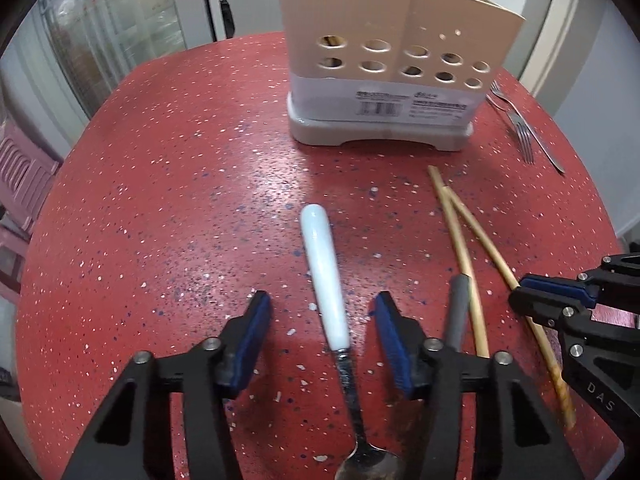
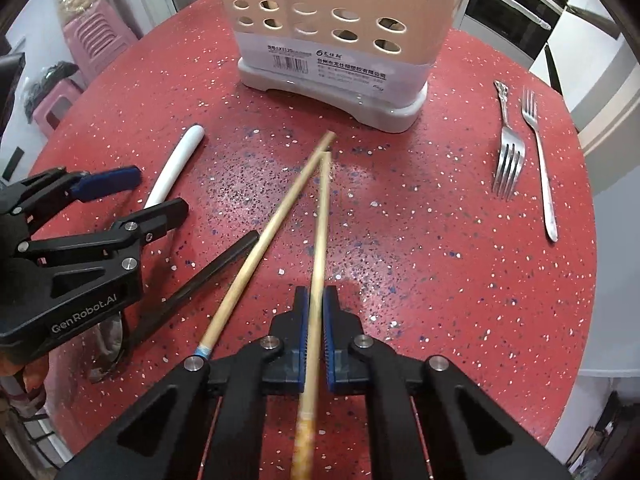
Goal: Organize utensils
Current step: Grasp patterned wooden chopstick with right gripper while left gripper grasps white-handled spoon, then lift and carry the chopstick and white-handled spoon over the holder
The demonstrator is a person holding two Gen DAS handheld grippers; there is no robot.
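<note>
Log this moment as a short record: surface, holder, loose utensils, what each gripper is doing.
surface: red speckled table
holder: beige utensil holder at the far side, upright
left gripper: open, straddling the white-handled spoon, pads not touching it
right gripper: shut on one chopstick
second chopstick: loose on the table, crossing the held one near the tips
dark-handled utensil: beside the spoon
forks: two, on the right

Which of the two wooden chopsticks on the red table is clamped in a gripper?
The right-hand wooden chopstick, pinched between the right gripper pads. The other chopstick lies free beside it.
</note>
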